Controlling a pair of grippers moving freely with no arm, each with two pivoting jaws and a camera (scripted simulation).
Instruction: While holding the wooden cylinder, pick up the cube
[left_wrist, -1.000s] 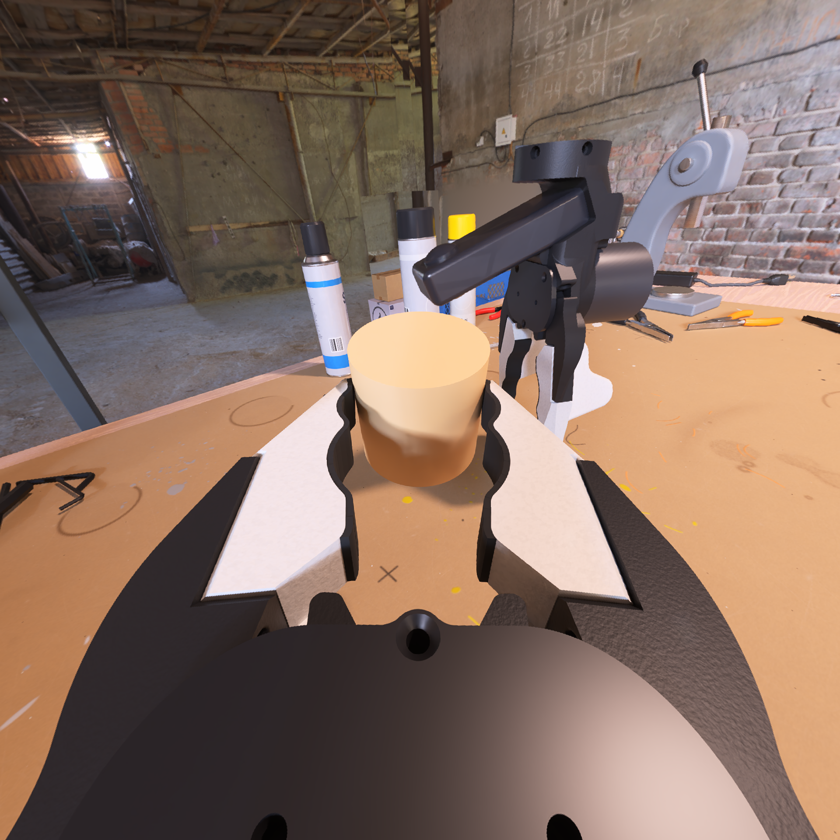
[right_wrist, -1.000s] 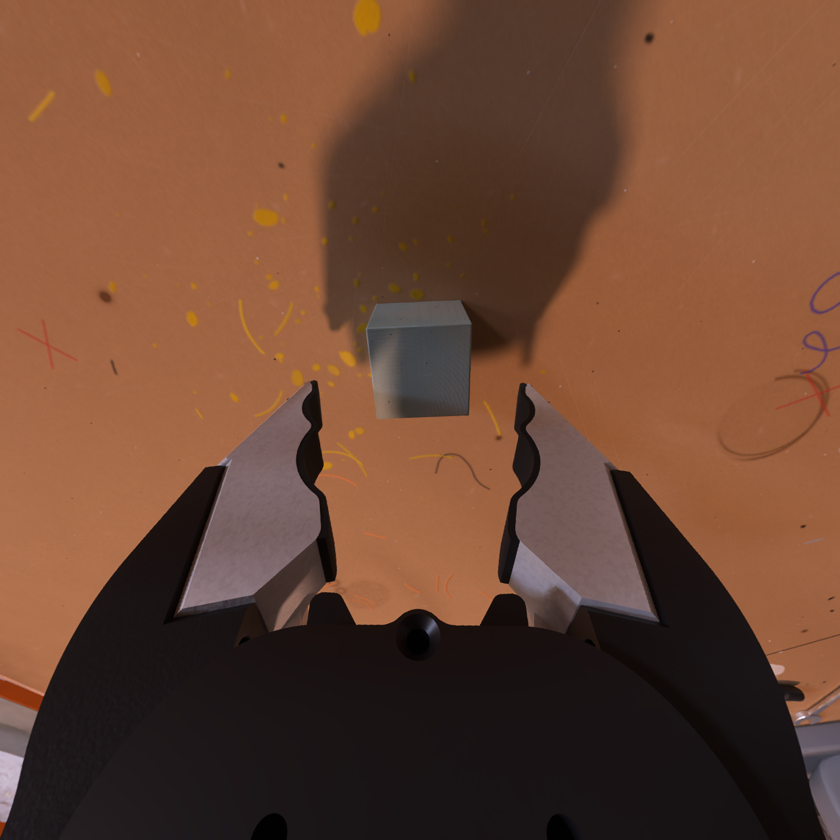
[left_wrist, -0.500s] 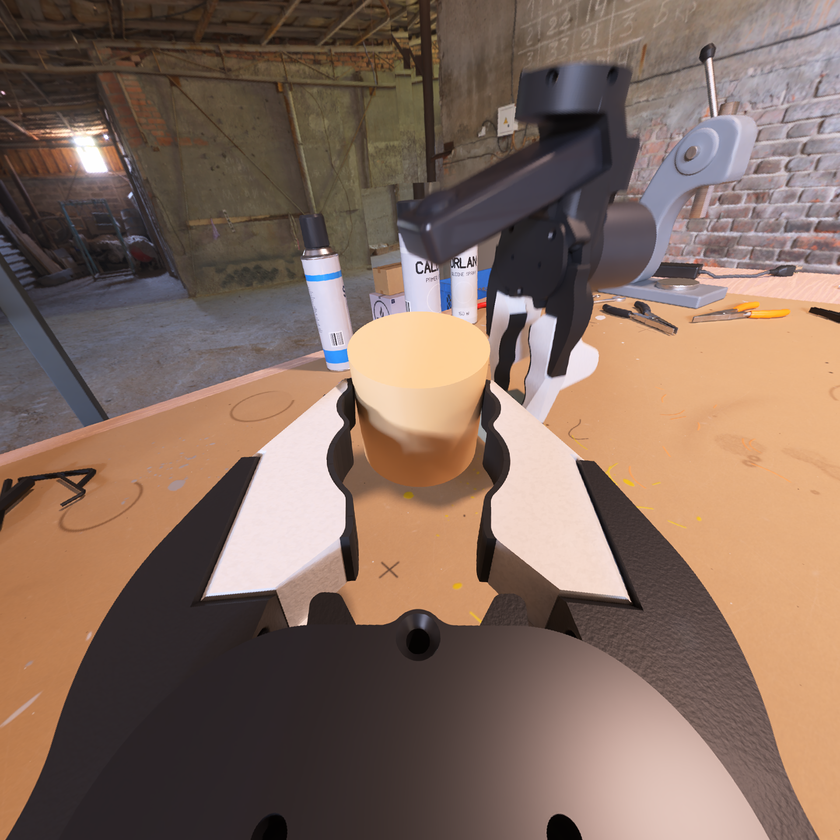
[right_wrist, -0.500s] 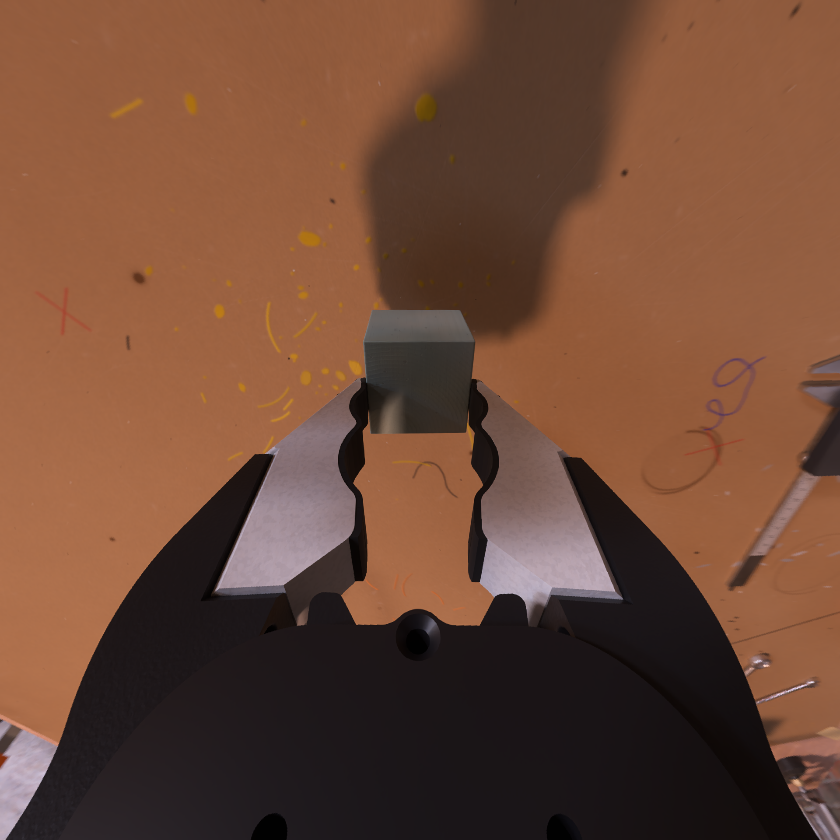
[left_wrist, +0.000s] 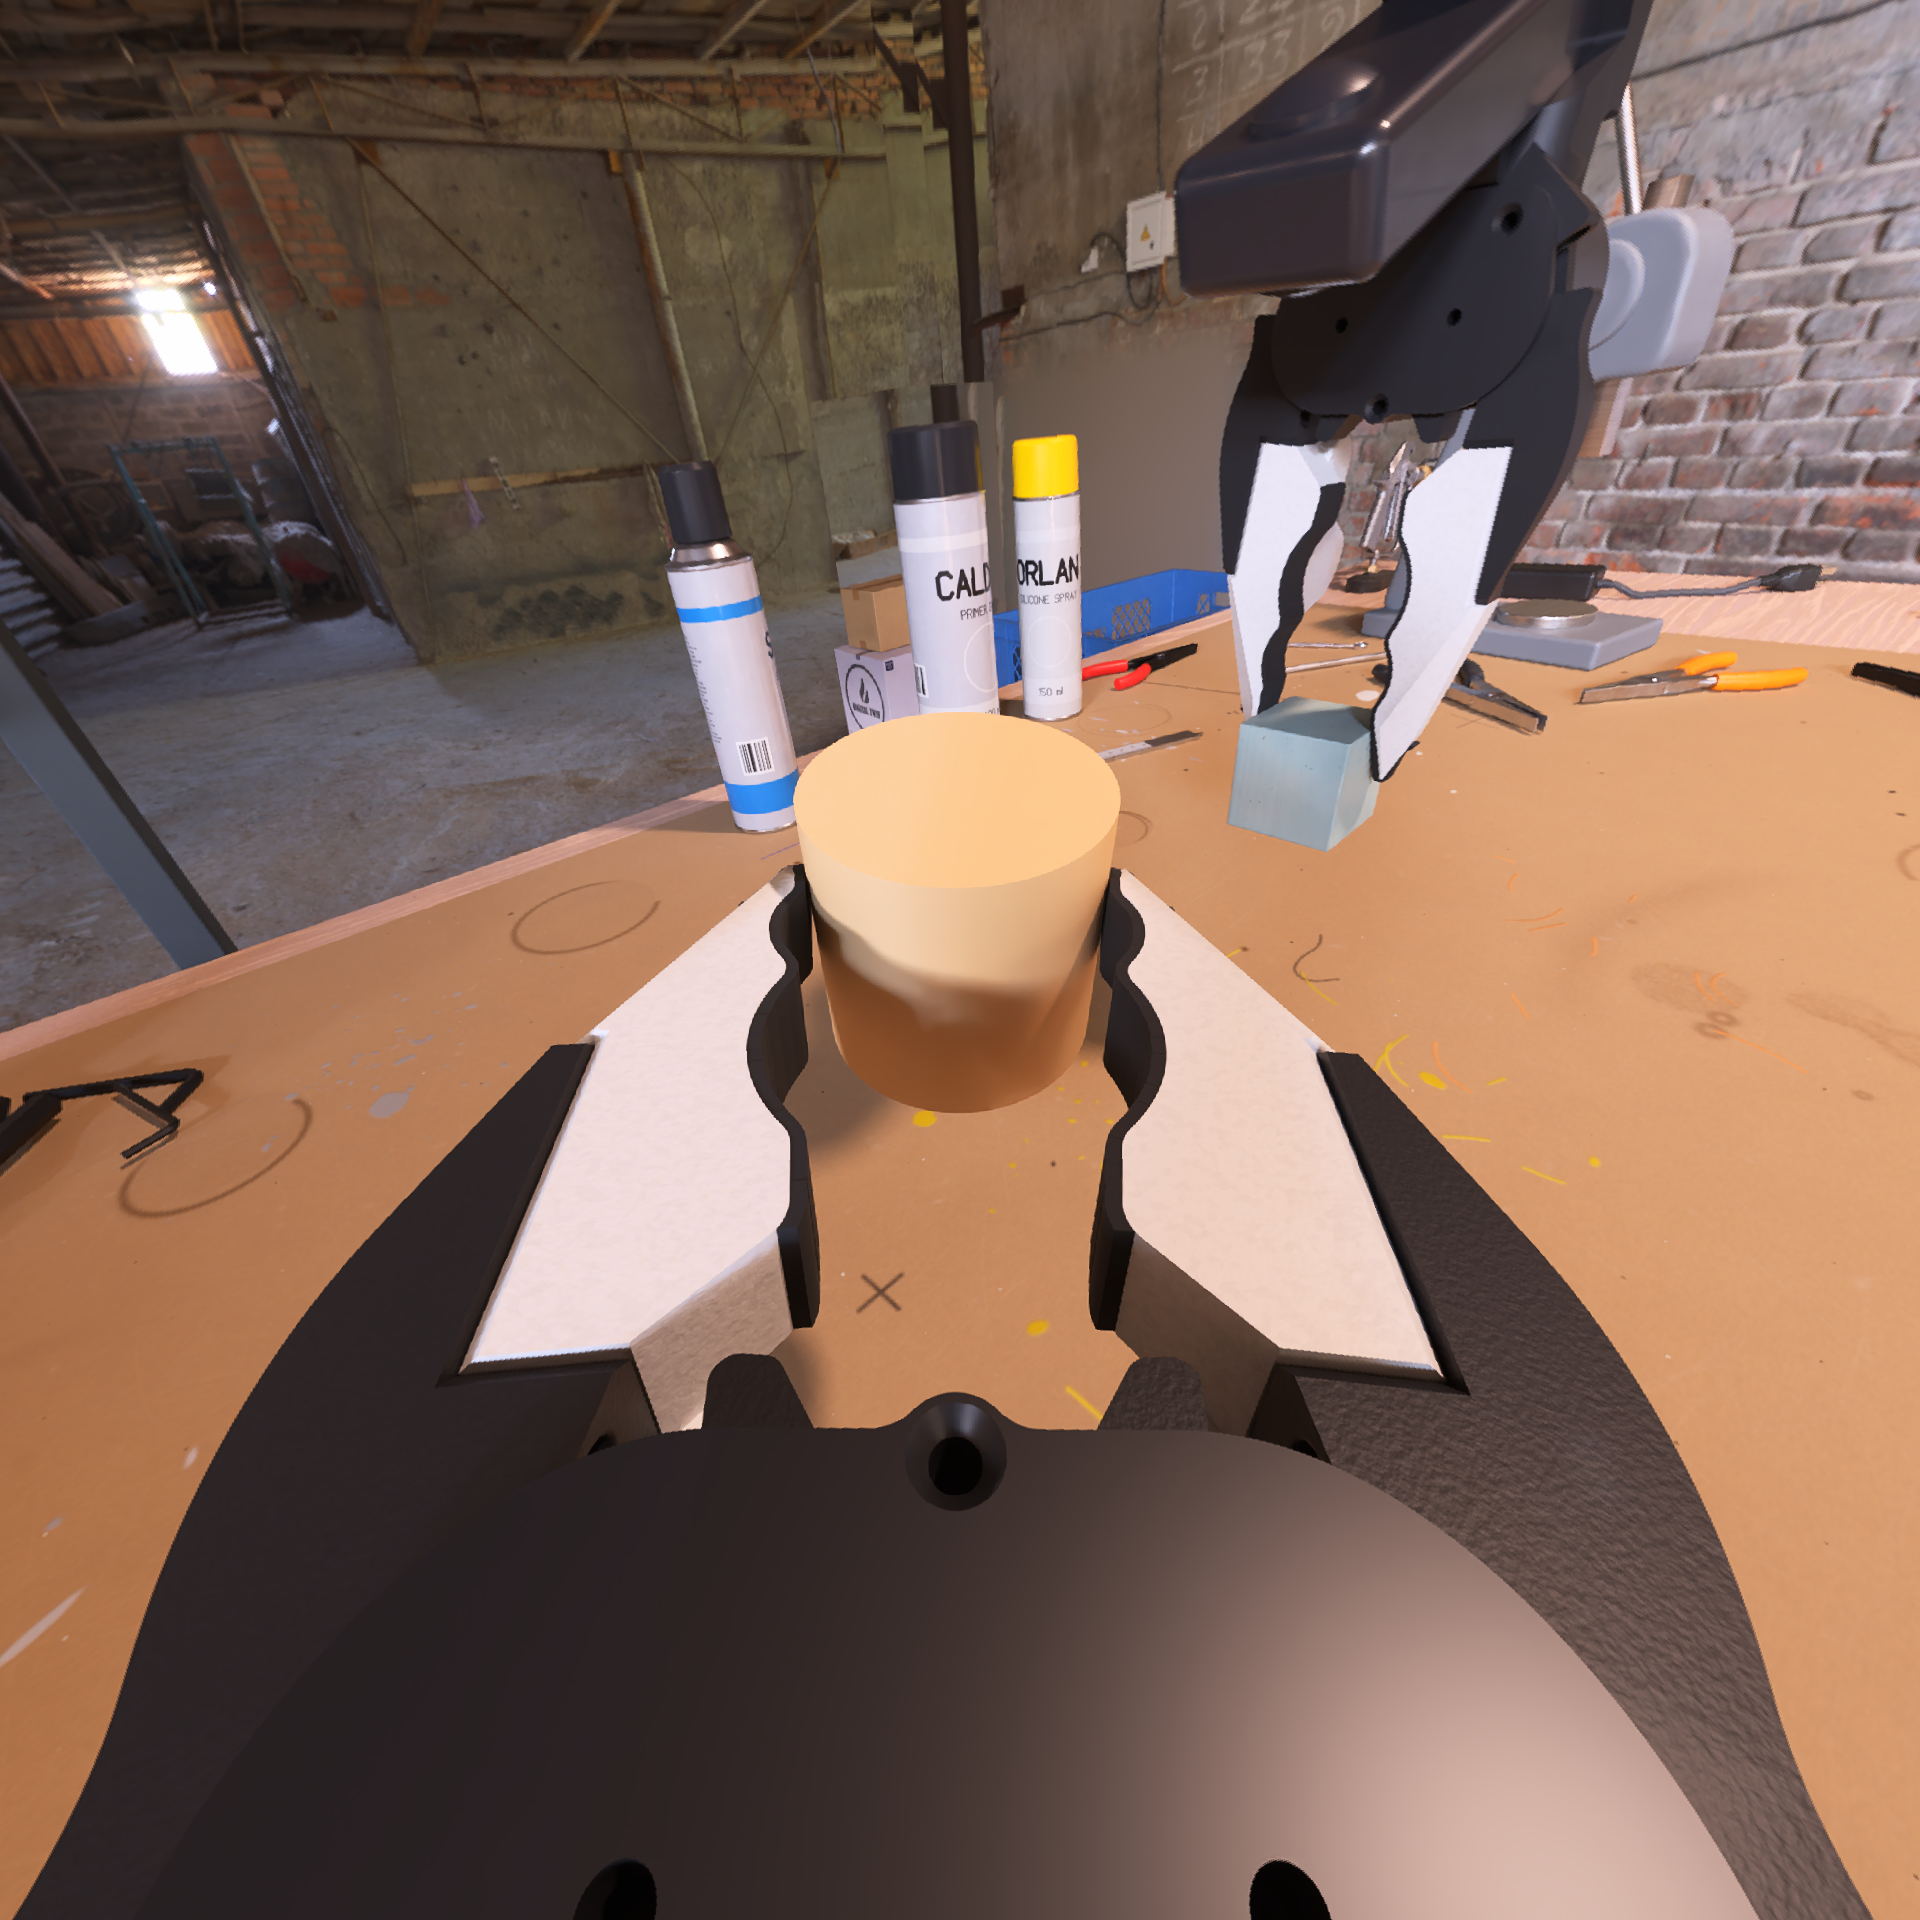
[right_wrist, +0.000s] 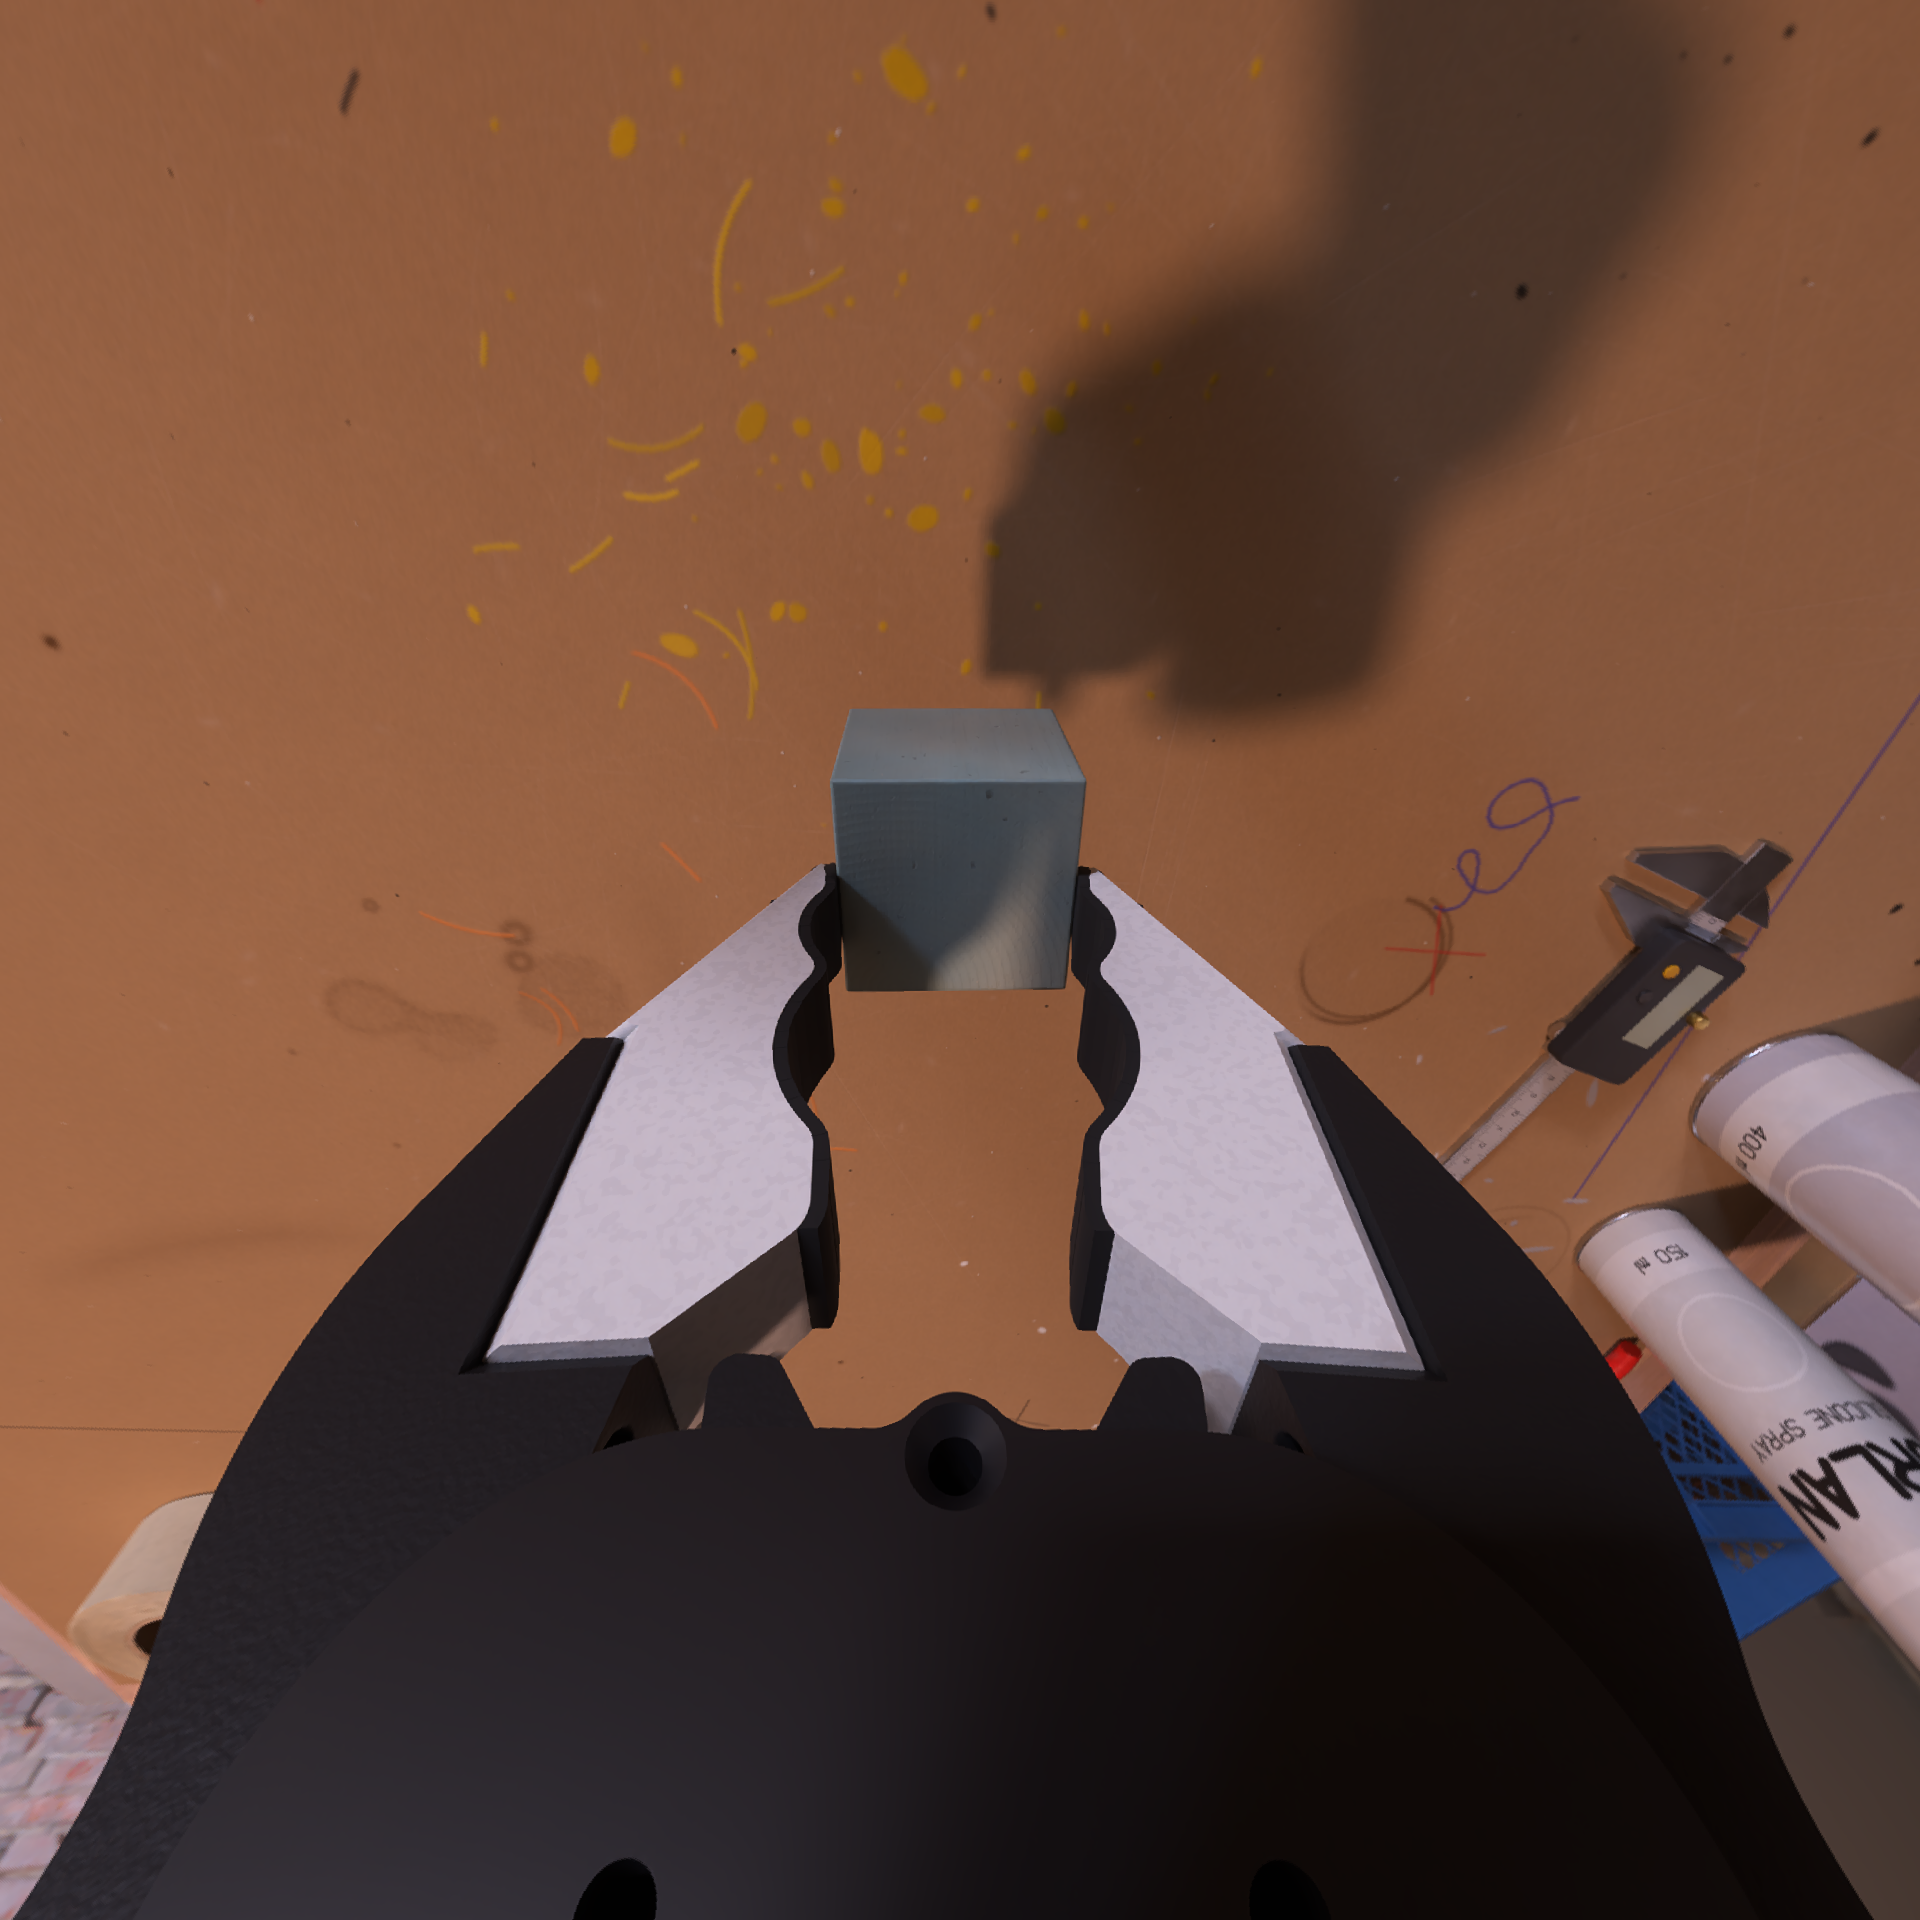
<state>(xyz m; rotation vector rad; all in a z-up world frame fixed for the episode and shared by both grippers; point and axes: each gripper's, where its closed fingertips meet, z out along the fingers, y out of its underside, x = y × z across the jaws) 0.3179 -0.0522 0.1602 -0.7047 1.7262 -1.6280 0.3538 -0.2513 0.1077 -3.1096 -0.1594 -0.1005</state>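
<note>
My left gripper (left_wrist: 954, 904) is shut on a pale wooden cylinder (left_wrist: 956, 894) and holds it upright above the brown table (left_wrist: 1558, 1091). My right gripper (right_wrist: 954, 894) is shut on a grey-blue cube (right_wrist: 956, 852) and holds it well above the table. In the left wrist view the right gripper (left_wrist: 1325, 743) hangs at the upper right, fingers pointing down, with the cube (left_wrist: 1299, 774) pinched at their tips, clear of the surface.
Three spray cans (left_wrist: 727, 655) and small boxes (left_wrist: 873, 665) stand at the table's far edge, with a blue crate (left_wrist: 1122, 613). Pliers (left_wrist: 1694, 675), a grey press (left_wrist: 1652, 281) and a caliper (right_wrist: 1652, 997) lie to the right. A black bracket (left_wrist: 114, 1101) lies at the left.
My right gripper closed on the cube and lifted it off the table, rising and moving right. The left gripper kept its hold on the cylinder, nearly still.
</note>
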